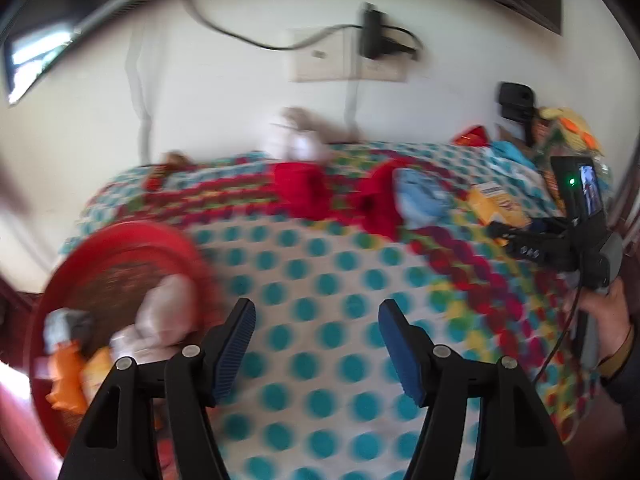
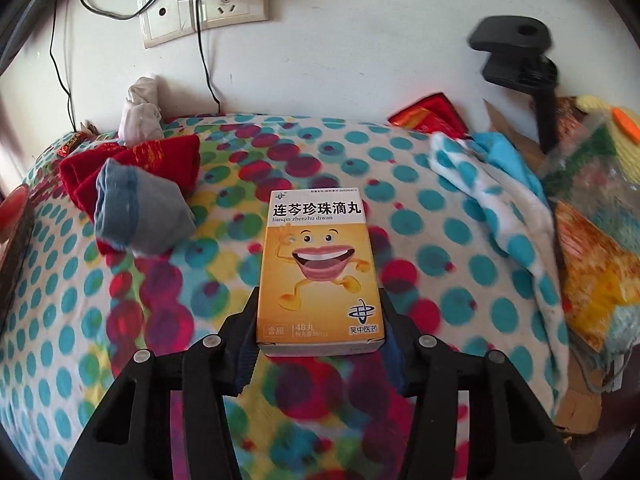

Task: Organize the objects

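Observation:
My right gripper (image 2: 320, 300) is shut on a yellow medicine box (image 2: 320, 268) with a cartoon mouth, its fingers pressing the box's two long sides just above the dotted cloth (image 2: 460, 264). In the left wrist view the same box (image 1: 496, 204) shows at the far right in that gripper (image 1: 500, 232). My left gripper (image 1: 317, 308) stands open over the cloth with nothing between its fingers. A red basket (image 1: 120, 236) lies to its left, holding sachets and a pale bundle. Red socks (image 2: 160, 160), a grey-blue sock (image 2: 136, 216) and a white sock roll (image 2: 140, 116) lie at the back left.
Wall sockets (image 2: 208, 8) with plugs and cables sit above the bed. A black clamp stand (image 2: 520, 56), a red packet (image 2: 432, 116), a blue-dotted cloth (image 2: 488, 184) and a plastic bag of knitwear (image 2: 592, 216) crowd the right side. A hand (image 1: 604, 312) grips the right tool.

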The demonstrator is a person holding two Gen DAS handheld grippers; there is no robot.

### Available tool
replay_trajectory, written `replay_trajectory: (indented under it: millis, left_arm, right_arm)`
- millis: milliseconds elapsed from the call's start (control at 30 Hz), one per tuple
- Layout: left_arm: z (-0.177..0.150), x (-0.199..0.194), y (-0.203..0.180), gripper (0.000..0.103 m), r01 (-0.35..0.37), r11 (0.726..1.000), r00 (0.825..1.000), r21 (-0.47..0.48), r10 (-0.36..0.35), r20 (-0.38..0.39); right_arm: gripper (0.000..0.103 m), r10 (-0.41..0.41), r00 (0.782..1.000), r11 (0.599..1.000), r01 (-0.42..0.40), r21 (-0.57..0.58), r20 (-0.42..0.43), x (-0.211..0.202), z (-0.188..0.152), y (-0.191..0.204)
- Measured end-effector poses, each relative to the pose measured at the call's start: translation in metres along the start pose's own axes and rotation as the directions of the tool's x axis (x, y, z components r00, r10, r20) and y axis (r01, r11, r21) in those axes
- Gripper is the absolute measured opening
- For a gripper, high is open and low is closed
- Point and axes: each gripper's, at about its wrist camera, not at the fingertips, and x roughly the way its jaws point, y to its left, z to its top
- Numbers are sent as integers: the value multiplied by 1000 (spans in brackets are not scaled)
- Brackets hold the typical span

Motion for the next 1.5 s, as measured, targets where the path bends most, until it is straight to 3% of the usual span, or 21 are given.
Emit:
replay_trajectory:
  millis: [200,367,800,867,967,1000,1033,1500]
  left_arm:
    - [37,45,-64,66,119,990,993,76,-117,-29]
    - [61,76,-85,66,129,986,990,107,-123,-64]
    - [99,145,-82,66,32,999,990,22,-29,-141]
    - [97,149,-81,66,35,999,989,18,-32,-142]
    - [91,145,-78,63,57,998,995,-4,-57,-84]
    - [90,143,-77,45,69,998,995,-10,-70,-77]
    - [89,143,-76,37,76,997,994,-15,-77,-81]
    - [69,114,-85,34,88,994,993,59,-83,-83]
  right_arm:
    - [50,-18,1000,1000,18,1,-1,-2,-1,-3]
    - [50,-12,1000,1000,12,3,-2,0,-1,-8]
    - [58,4,1000,1000,-4,6,-4,0,-1,-7]
    - [61,6,1000,1000,-6,3,-5,1,-1,-4]
    - [62,6,1000,1000,-6,1,-6,1,0,-1]
    - [62,6,1000,1000,-6,1,-6,1,0,0]
    - [62,5,1000,1000,-5,0,-6,1,0,0]
    - [62,9,1000,1000,-9,-2,-8,0,3,-3]
